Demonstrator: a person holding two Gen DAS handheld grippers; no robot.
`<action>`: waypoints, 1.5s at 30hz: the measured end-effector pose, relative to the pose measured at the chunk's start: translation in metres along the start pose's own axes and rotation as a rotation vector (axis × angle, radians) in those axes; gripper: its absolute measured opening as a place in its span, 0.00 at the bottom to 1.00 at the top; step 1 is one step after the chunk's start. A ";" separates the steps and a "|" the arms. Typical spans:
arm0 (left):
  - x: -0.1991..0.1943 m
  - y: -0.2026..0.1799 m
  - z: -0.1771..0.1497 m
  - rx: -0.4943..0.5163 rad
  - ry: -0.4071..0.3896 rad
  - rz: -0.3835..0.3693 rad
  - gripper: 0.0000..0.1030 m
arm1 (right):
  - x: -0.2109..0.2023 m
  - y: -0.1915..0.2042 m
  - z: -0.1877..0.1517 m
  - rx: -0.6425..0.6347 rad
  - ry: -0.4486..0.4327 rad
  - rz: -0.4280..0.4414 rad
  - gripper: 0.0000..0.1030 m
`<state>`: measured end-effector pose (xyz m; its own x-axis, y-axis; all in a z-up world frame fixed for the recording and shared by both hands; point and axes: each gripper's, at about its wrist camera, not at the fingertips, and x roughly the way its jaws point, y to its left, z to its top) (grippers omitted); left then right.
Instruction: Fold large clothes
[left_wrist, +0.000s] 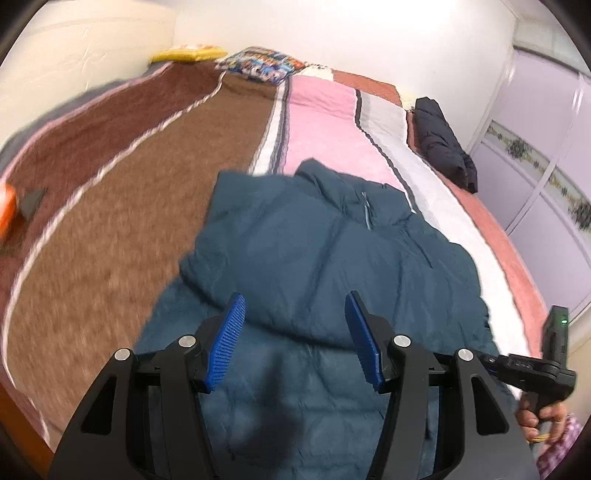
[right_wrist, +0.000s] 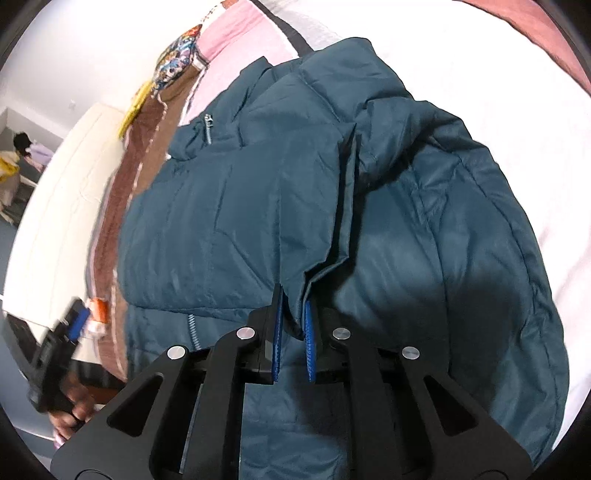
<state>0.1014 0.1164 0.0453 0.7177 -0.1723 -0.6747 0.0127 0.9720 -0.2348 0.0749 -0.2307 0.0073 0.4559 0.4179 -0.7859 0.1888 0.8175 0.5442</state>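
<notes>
While the teal puffer jacket (left_wrist: 332, 258) is lying on the bed (left_wrist: 129, 206), filling the middle and lower part of both views, the person is working on it with two grippers. The left gripper (left_wrist: 295, 339) is hovering low in its frame above the padded cloth, and its blue pads are standing wide apart with nothing pinched between them. The right gripper (right_wrist: 293, 332) is sitting at the lower centre of its own view, and its jaws are pressed nearly together on a fold of the jacket's cloth, which is rising up between the pads.

One part, probably a sleeve or a side panel, is lying across the jacket body from the upper right of the right wrist view; the fisheye bend is making it hard to tell which part it is. So I judge the folding is only beginning: one side is being brought inward, and the other side and the final fold along the length are not yet done. A dark folded garment (left_wrist: 443, 144) is resting at the upper right of the left wrist view, well apart from the jacket.
</notes>
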 end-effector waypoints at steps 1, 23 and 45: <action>0.010 0.001 0.007 0.014 0.004 0.024 0.57 | 0.004 0.002 0.002 -0.004 0.008 -0.012 0.11; 0.025 0.037 0.003 0.023 0.141 0.096 0.58 | -0.023 -0.010 0.001 -0.053 -0.039 -0.087 0.32; -0.100 0.104 -0.104 -0.180 0.207 0.106 0.61 | -0.042 -0.018 -0.002 -0.055 -0.006 0.047 0.41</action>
<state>-0.0414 0.2185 0.0156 0.5507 -0.1185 -0.8262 -0.1918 0.9454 -0.2635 0.0511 -0.2624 0.0296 0.4684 0.4538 -0.7581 0.1192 0.8177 0.5631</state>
